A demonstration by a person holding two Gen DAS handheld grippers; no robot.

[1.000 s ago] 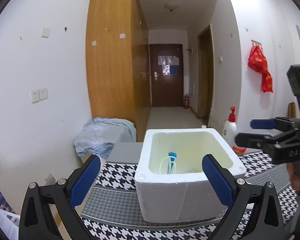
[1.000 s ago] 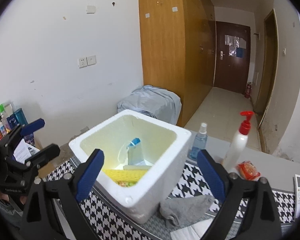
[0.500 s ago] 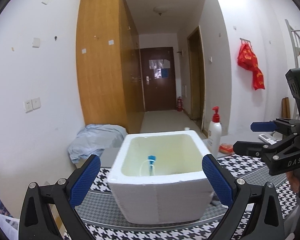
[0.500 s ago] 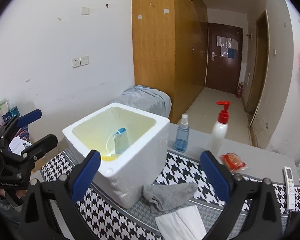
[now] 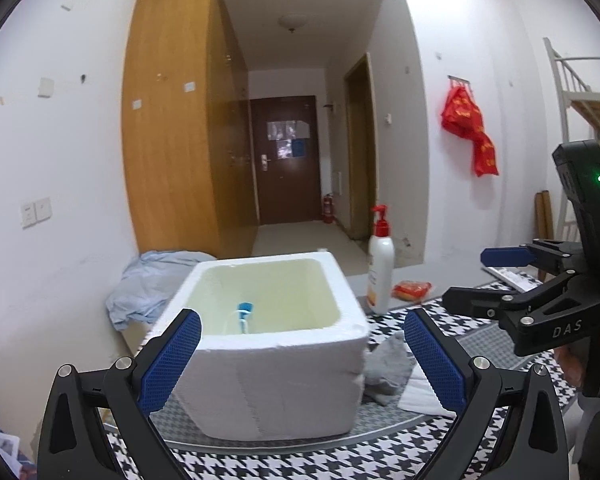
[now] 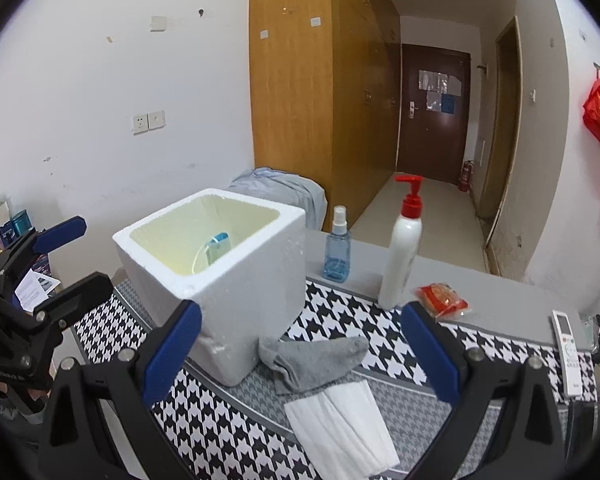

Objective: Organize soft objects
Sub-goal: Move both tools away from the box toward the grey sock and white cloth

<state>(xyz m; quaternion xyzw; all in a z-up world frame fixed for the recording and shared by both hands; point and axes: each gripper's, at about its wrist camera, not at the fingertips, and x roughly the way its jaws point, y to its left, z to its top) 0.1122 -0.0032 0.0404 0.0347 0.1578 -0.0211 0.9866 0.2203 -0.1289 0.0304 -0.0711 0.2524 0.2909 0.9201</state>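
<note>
The big foam box (image 6: 236, 280) stood in the way on the left. A tall pump bottle (image 6: 402, 256) and spray bottle (image 6: 337, 248) blocked the back. Above the grey sock (image 6: 312, 360) and white cloth (image 6: 340, 428) the way was open.

The right hand-held gripper (image 6: 300, 354) hangs above the worktop (image 6: 496, 300) with its blue-padded fingers (image 6: 172, 354) spread wide and nothing between them. Below it a grey sock (image 6: 312, 360) lies crumpled against the base of a white foam box (image 6: 244, 292), and a folded white cloth (image 6: 340, 428) lies just in front of the sock on the houndstooth mat (image 6: 112, 336). Behind stand a blue spray bottle (image 6: 337, 246) and a white pump bottle (image 6: 402, 248). The left hand-held gripper (image 6: 68, 256), jaws apart, sits at the left edge.
</note>
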